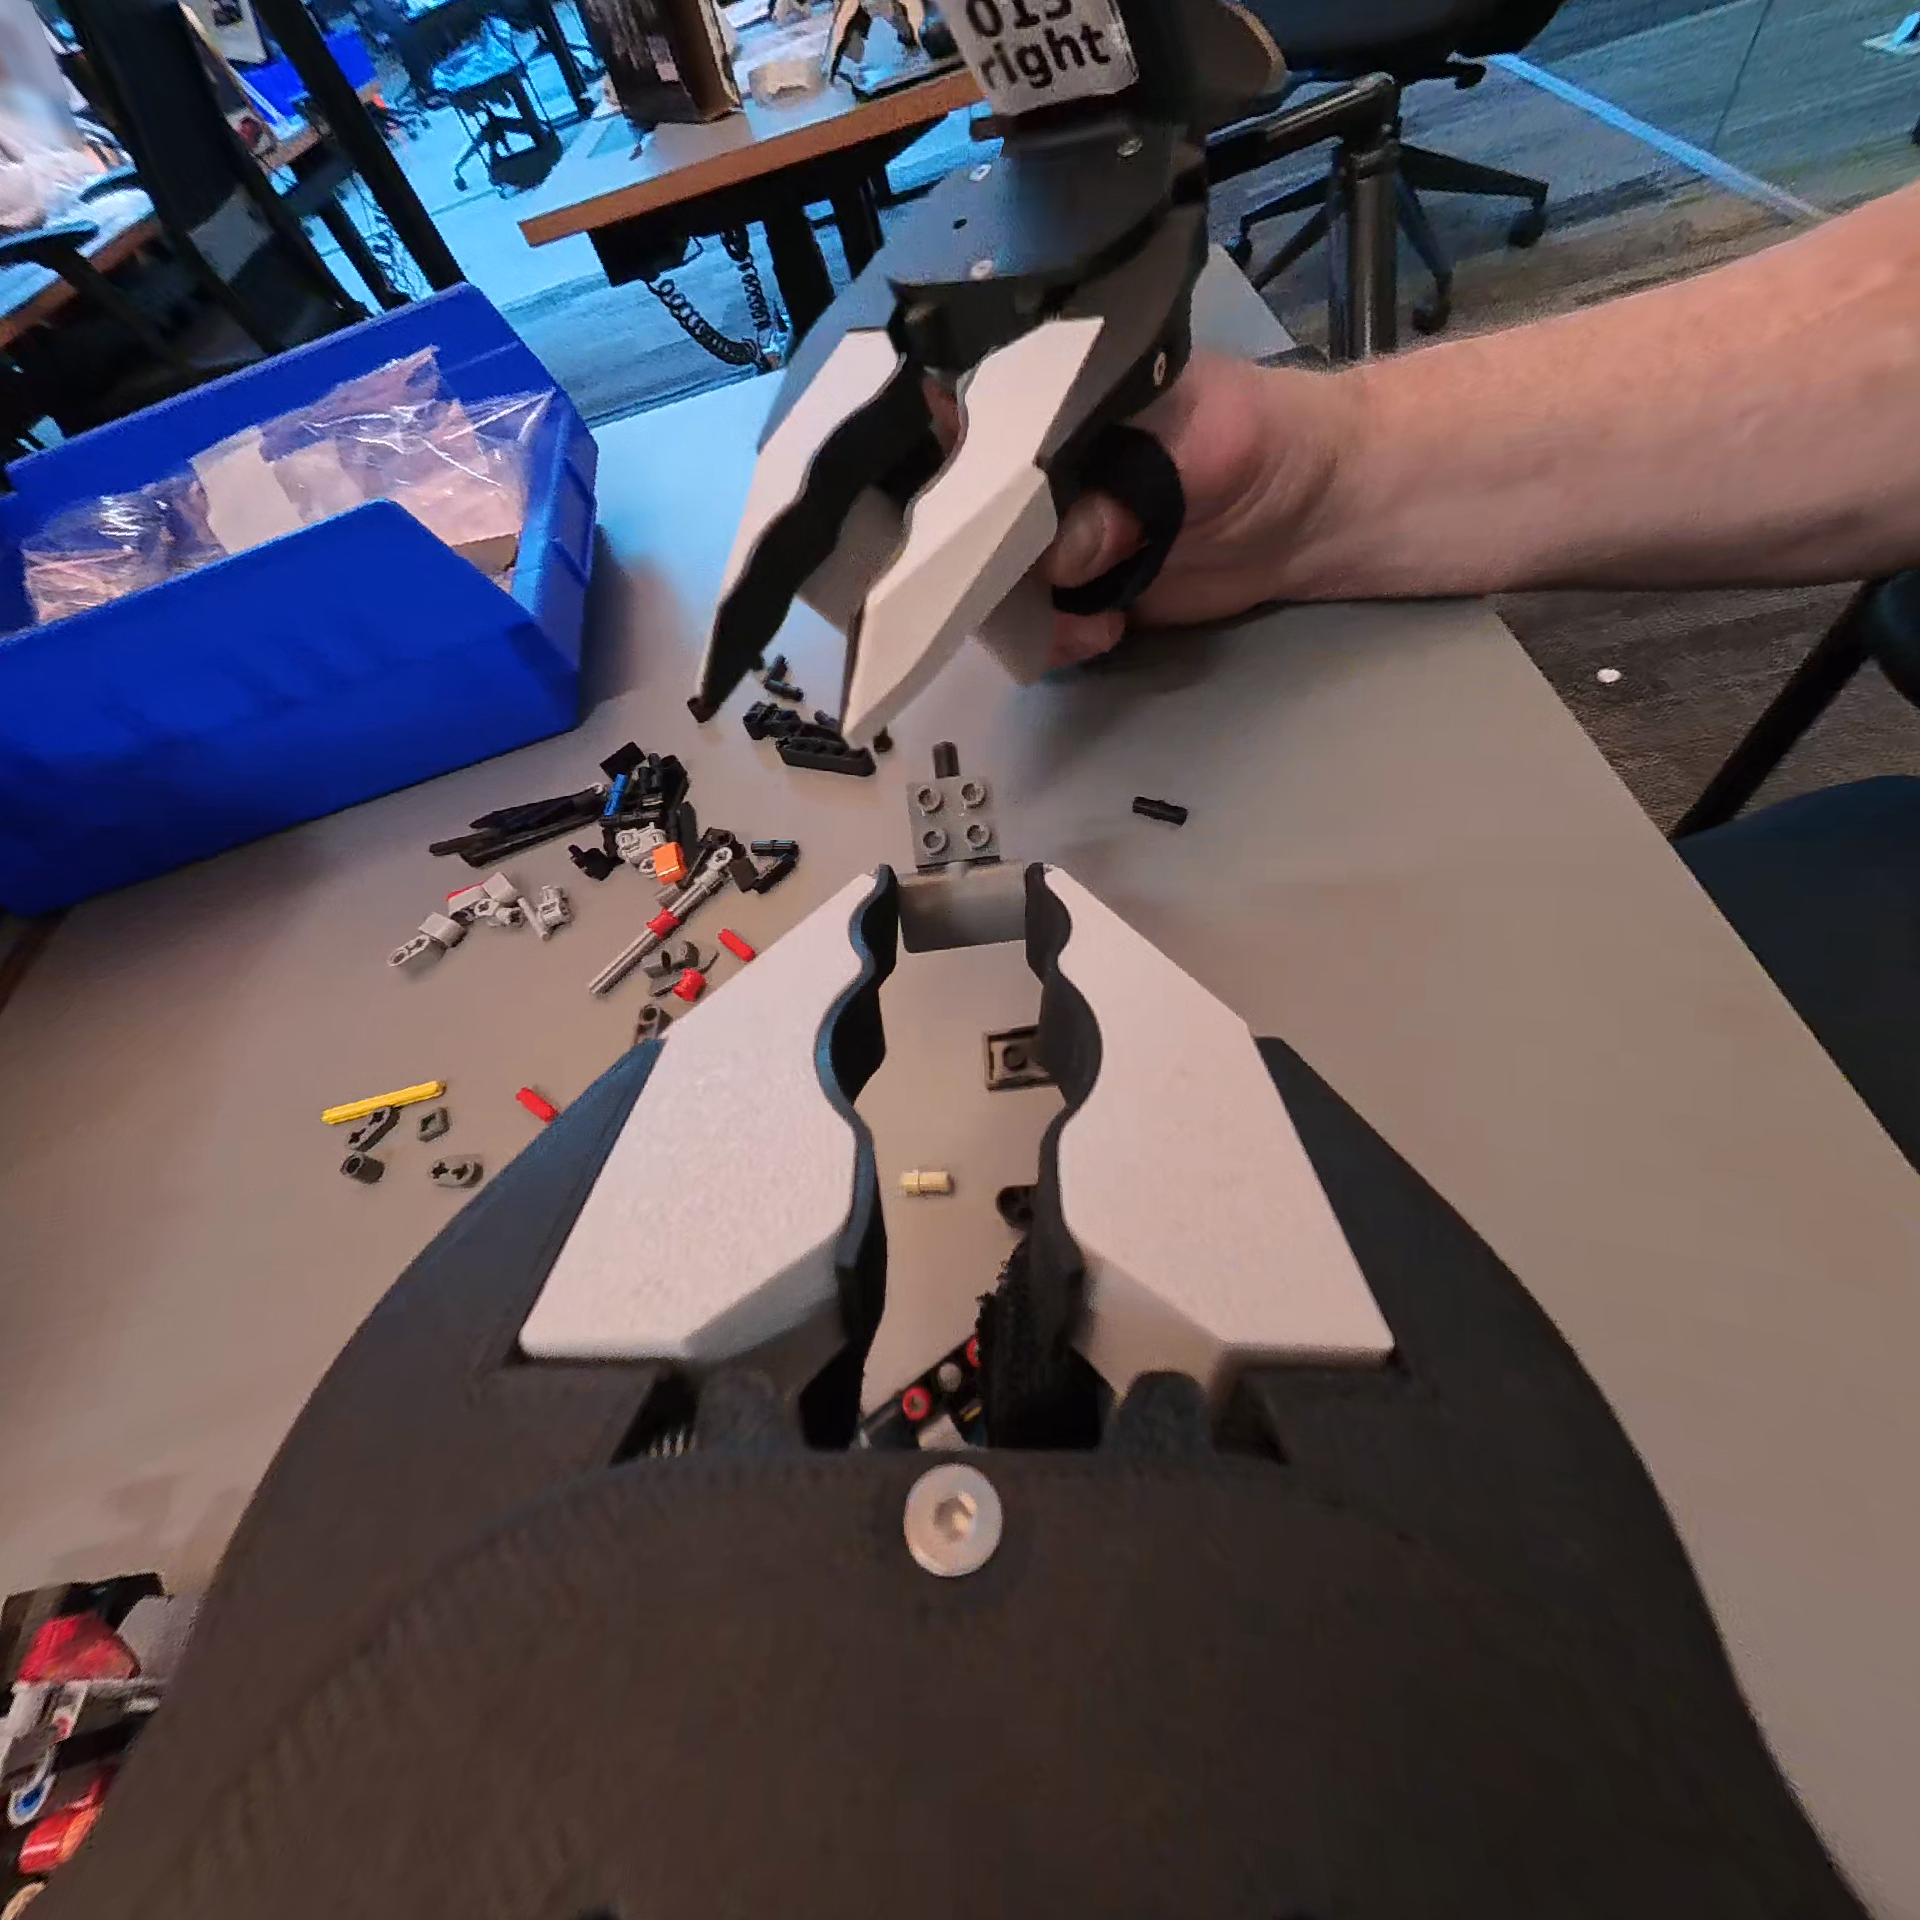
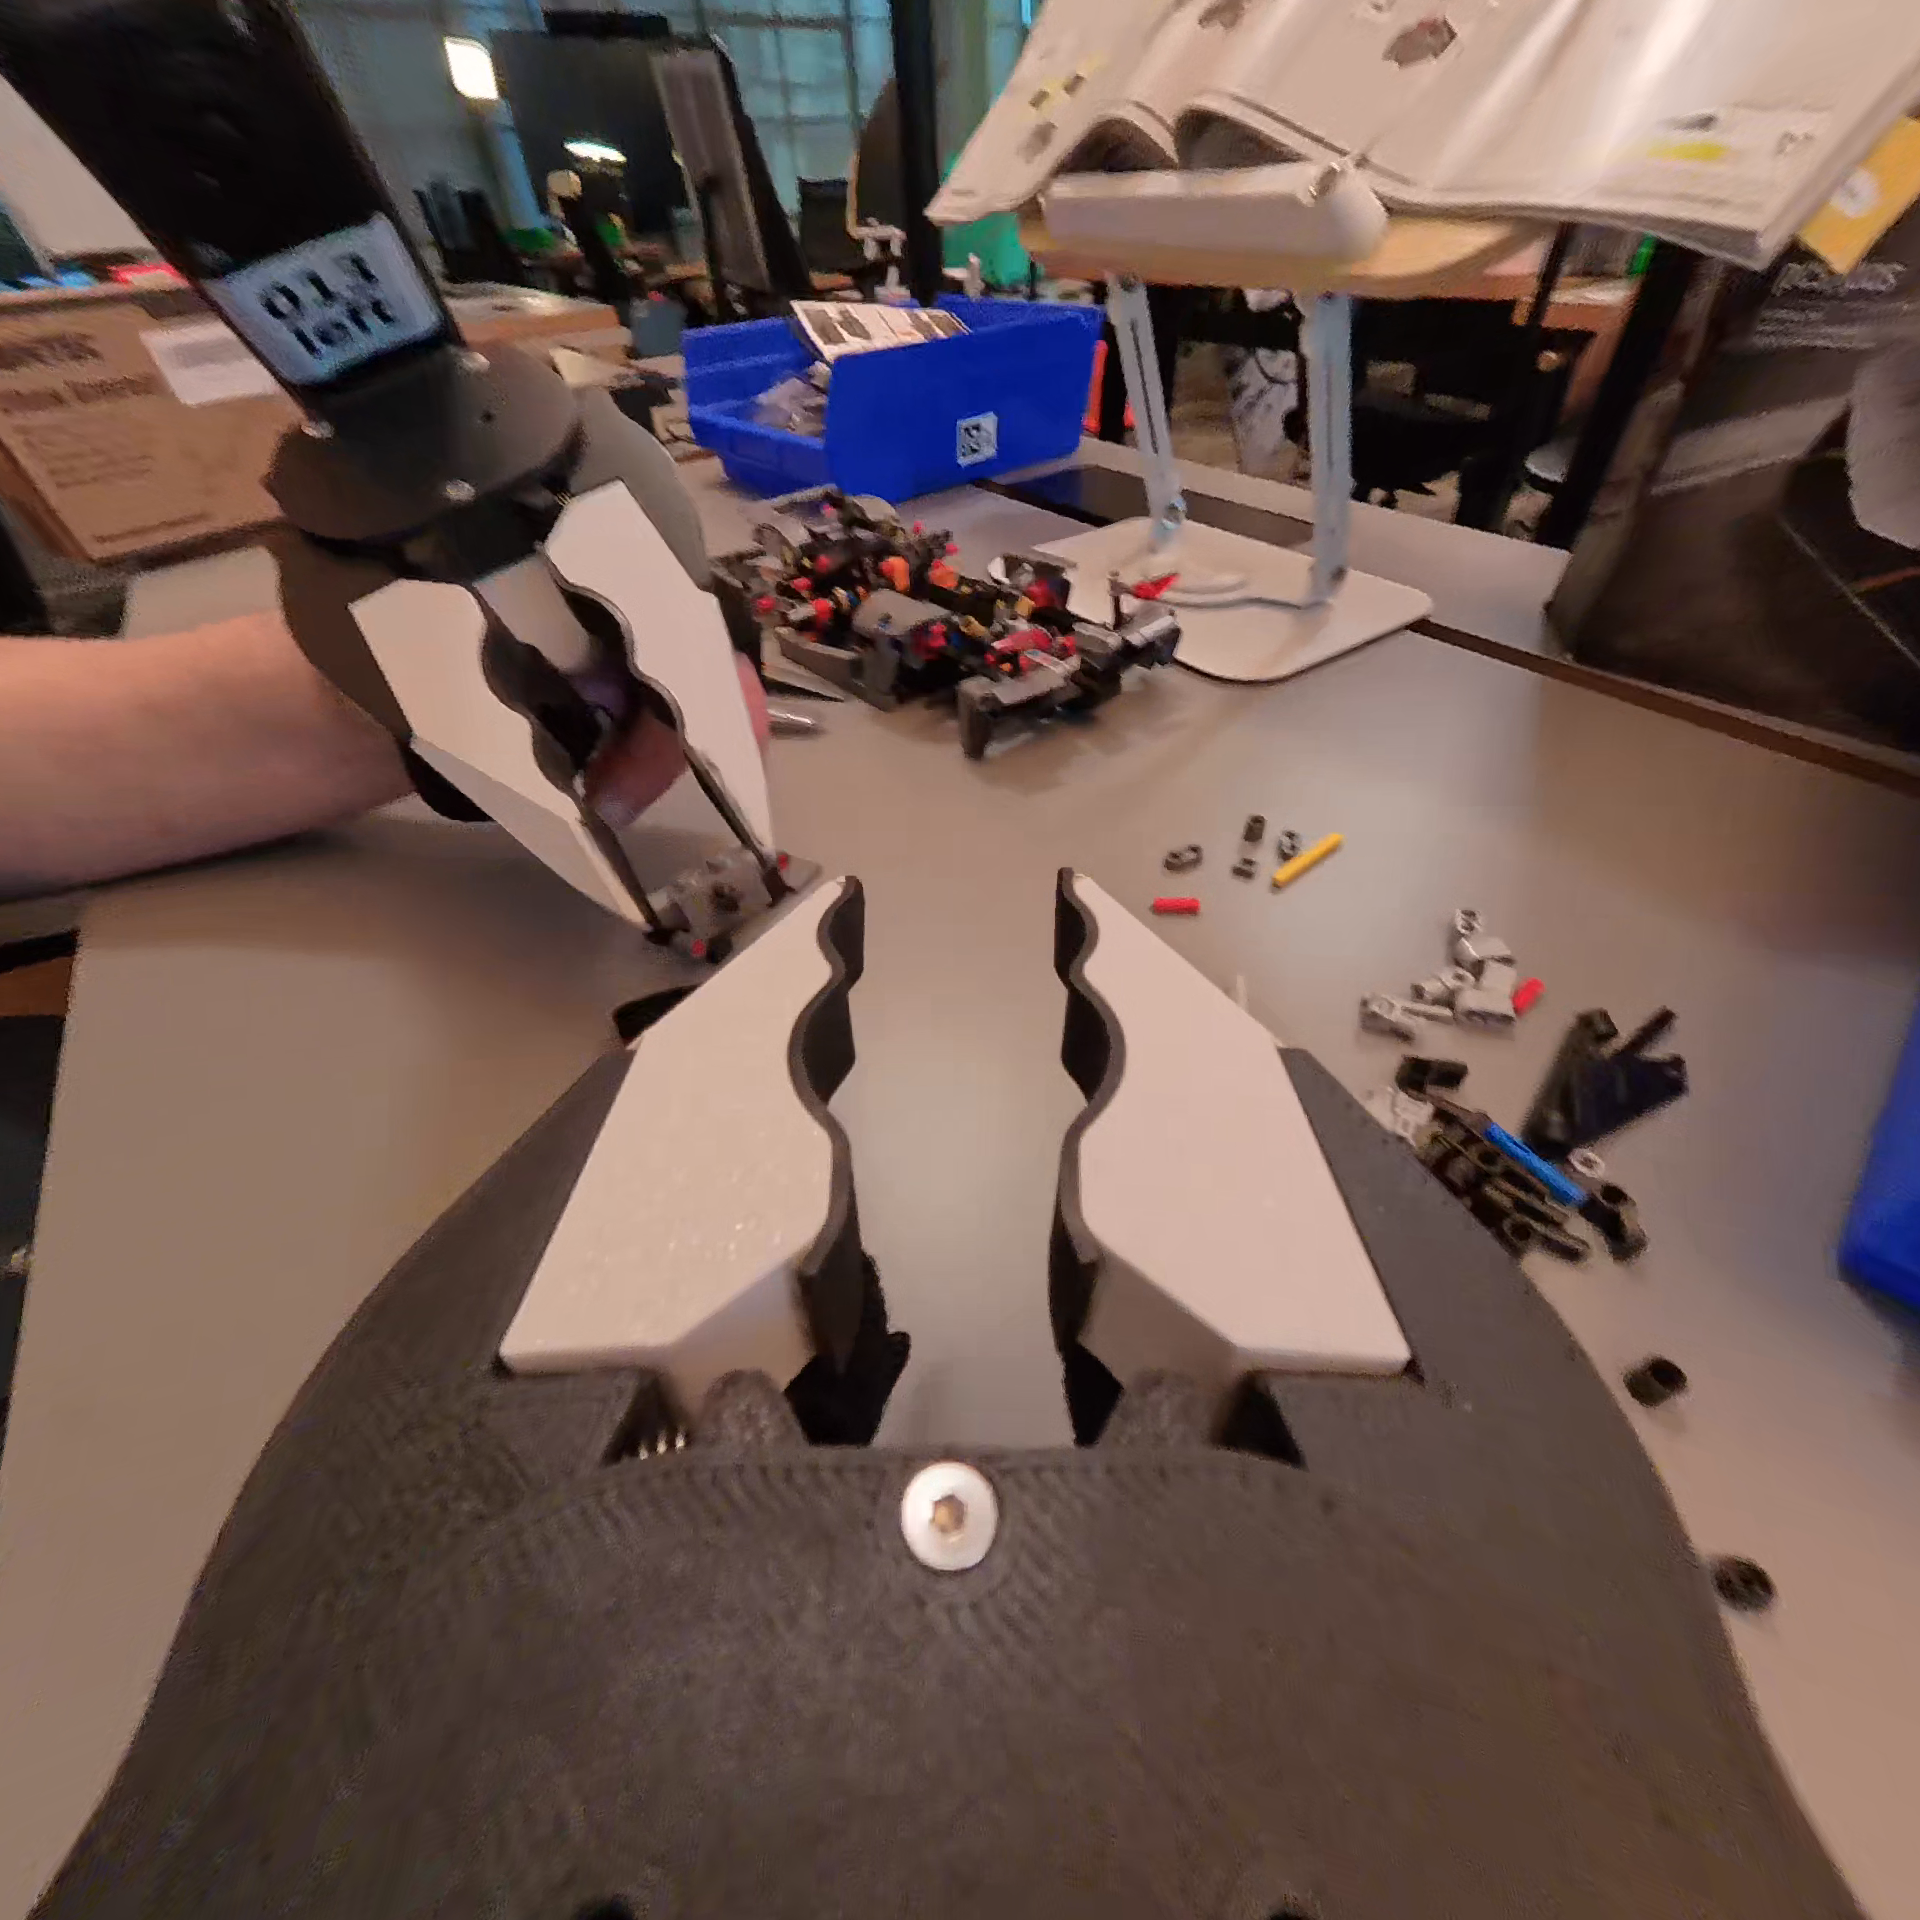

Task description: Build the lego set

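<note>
My left gripper (image 1: 961, 883) is shut on a small grey lego assembly (image 1: 951, 821) with a studded plate on top, held low at the table. The right wrist view shows the same grip (image 2: 717, 909) on the assembly (image 2: 717, 894), which rests on the grey table (image 2: 1039, 790). My right gripper (image 2: 958, 888) is open and empty. In the left wrist view it (image 1: 784, 717) hovers tilted down over black pieces (image 1: 821, 743) just beyond the assembly. Loose lego pieces (image 1: 644, 831) lie to the left. A partly built lego car (image 2: 935, 623) stands farther back.
A blue bin (image 1: 260, 644) with plastic bags stands at the left, and another blue bin (image 2: 894, 405) sits behind the car. An open instruction booklet (image 2: 1455, 114) rests on a stand (image 2: 1299, 603). A yellow axle (image 1: 382, 1101), a tan pin (image 1: 925, 1181) and a black pin (image 1: 1158, 810) lie nearby. Both grippers' tips are roughly 25 centimetres from the partly built lego car (image 2: 935, 623).
</note>
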The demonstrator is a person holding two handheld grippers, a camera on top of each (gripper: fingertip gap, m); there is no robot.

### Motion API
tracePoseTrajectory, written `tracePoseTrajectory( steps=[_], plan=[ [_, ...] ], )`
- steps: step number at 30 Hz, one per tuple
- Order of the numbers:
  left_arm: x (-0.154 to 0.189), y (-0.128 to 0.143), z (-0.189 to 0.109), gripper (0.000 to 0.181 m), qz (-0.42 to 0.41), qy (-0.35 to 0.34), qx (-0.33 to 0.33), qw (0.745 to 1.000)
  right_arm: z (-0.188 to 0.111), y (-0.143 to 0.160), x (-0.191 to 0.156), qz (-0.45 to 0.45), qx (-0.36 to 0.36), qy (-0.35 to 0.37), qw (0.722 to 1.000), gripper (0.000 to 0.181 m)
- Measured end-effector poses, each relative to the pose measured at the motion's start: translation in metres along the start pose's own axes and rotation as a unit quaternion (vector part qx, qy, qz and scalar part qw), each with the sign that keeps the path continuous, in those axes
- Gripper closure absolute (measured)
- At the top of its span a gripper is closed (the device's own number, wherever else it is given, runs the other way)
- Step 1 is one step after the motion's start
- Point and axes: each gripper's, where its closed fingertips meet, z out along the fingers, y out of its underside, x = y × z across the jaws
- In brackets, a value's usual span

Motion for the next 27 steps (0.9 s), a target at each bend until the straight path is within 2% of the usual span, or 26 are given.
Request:
tracePoseTrajectory(
  steps=[5, 16, 27],
  plan=[
    [-0.001, 0.002, 0.005, 0.159, 0.01, -0.008, -0.011, 1.0, -0.01, -0.008, 0.009, 0.017, 0.034, 0.012, 0.999, 0.143],
    [-0.006, 0.002, 0.002, 0.159, 0.028, -0.036, -0.022, 0.999, -0.011, -0.008, 0.014, 0.022, 0.036, 0.021, 0.999, 0.138],
    [0.004, 0.004, 0.002, 0.159, 0.042, -0.017, -0.039, 0.998, -0.015, -0.013, 0.018, 0.039, 0.056, 0.013, 0.998, 0.137]
  ],
)
